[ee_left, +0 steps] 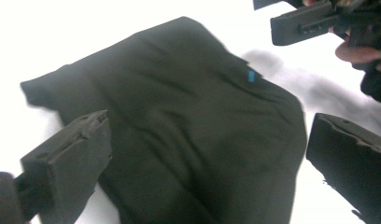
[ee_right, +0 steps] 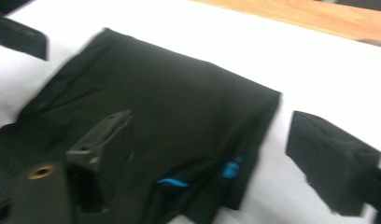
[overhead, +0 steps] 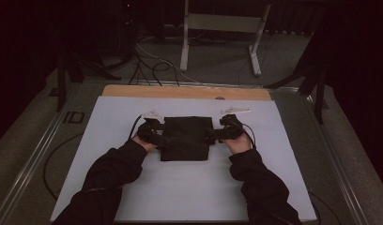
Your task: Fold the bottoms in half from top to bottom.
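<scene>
A folded black garment [overhead: 185, 138] lies flat on the white sheet [overhead: 180, 192], with a small blue tag [ee_left: 251, 76] near one edge. My left gripper [overhead: 162, 137] is at the garment's left edge. In the left gripper view its jaws [ee_left: 207, 126] stand wide apart above the cloth and hold nothing. My right gripper [overhead: 217, 133] is at the garment's right edge. In the right gripper view it [ee_right: 209, 121] is open, with one jaw over the cloth and the other over the sheet. The blue tag [ee_right: 233, 168] lies between them, below the jaws.
The white sheet covers a wooden tabletop [overhead: 185, 92] whose far strip is bare. A white metal stand [overhead: 222, 23] and cables [overhead: 152, 65] are on the floor behind the table. The person's dark sleeves [overhead: 114, 173] come in from the near edge.
</scene>
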Demonstrator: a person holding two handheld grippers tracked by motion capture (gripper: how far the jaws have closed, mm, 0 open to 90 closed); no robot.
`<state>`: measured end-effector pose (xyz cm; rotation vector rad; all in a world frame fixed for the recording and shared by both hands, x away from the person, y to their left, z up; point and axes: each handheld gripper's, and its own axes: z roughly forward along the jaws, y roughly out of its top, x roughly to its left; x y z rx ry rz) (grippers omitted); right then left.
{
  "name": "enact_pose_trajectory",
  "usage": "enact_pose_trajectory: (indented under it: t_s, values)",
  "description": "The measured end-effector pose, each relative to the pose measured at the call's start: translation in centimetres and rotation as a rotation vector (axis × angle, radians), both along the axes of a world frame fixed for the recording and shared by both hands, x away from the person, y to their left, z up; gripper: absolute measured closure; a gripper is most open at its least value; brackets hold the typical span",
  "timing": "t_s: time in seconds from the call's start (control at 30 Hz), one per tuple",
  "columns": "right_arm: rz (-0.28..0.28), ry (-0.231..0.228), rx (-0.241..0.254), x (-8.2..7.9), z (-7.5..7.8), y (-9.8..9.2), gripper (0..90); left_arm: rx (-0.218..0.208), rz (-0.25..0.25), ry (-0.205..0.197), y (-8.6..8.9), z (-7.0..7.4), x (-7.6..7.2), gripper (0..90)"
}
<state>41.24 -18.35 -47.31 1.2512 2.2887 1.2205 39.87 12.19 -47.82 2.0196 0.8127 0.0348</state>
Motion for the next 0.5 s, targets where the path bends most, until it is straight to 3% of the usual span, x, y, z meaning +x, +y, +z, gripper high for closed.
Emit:
enact_pose_trajectory:
  t_s: [0.07,0.17,0.33,0.4,0.5]
  values:
    - [0.017,-0.003,-0.005,-0.1,0.2,0.2,13.3,0.0,-0.009,-0.013,-0.1,0.2,-0.2,0.1]
    - [0.096,-0.022,0.007,-0.5,0.8,1.4,10.0,-0.009,-0.056,-0.027,-0.3,0.8,-0.7,0.0]
    - [0.127,-0.038,-0.001,-0.7,1.1,2.3,9.8,-0.011,-0.066,-0.025,-0.4,1.2,-0.9,0.0]
    - [0.137,-0.047,-0.004,-0.8,1.3,2.7,9.8,-0.02,-0.096,-0.004,-0.6,1.3,-0.9,0.0]
    - [0.147,-0.06,-0.01,-0.8,1.5,3.1,9.8,-0.018,-0.121,-0.018,-0.9,1.7,-1.3,0.0]
